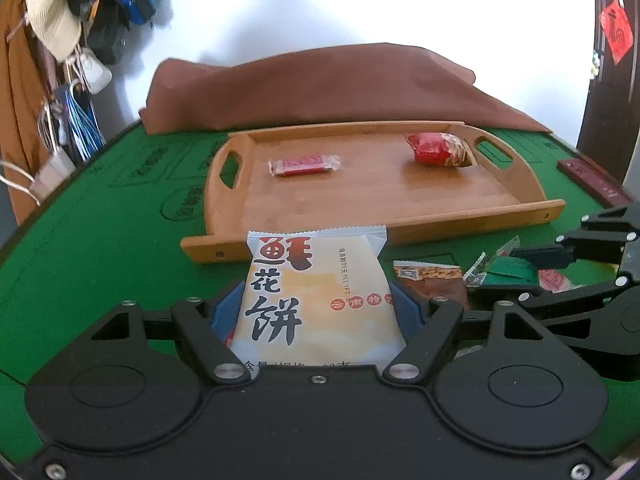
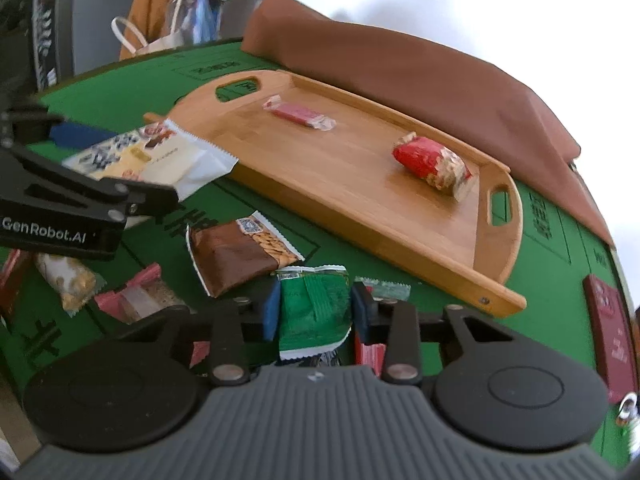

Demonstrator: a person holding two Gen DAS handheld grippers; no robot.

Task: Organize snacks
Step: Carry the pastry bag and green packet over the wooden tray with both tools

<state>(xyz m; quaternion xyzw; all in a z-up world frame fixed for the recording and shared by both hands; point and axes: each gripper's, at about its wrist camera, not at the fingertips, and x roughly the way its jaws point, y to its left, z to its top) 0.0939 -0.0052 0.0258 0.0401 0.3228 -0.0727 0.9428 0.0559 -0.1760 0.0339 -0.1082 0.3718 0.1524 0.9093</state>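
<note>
Left wrist view: the left gripper (image 1: 316, 312) clamps a white flower-cake packet (image 1: 316, 300) between its blue pads, the packet's serrated end reaching to the near rail of the wooden tray (image 1: 400, 196). The tray sits toward the far edge of the green tabletop (image 1: 100, 260), already holding a slim red bar (image 1: 304, 165) near its left handle and a red nut packet (image 1: 438, 150) by its right handle. The grip looks firm; the sensible next move is to lift the packet clear over the near rail and set it flat on the bare middle of the tray, away from both snacks.

Right wrist view: the right gripper (image 2: 316, 312) has its pads closed against a green packet (image 2: 314, 308), lying at the near edge of the tabletop just in front of the tray's near rail. A brown biscuit packet (image 2: 236, 256) lies close beside it. The pads should hold the green wrapper only, and it should be raised straight before crossing the rail.
</note>
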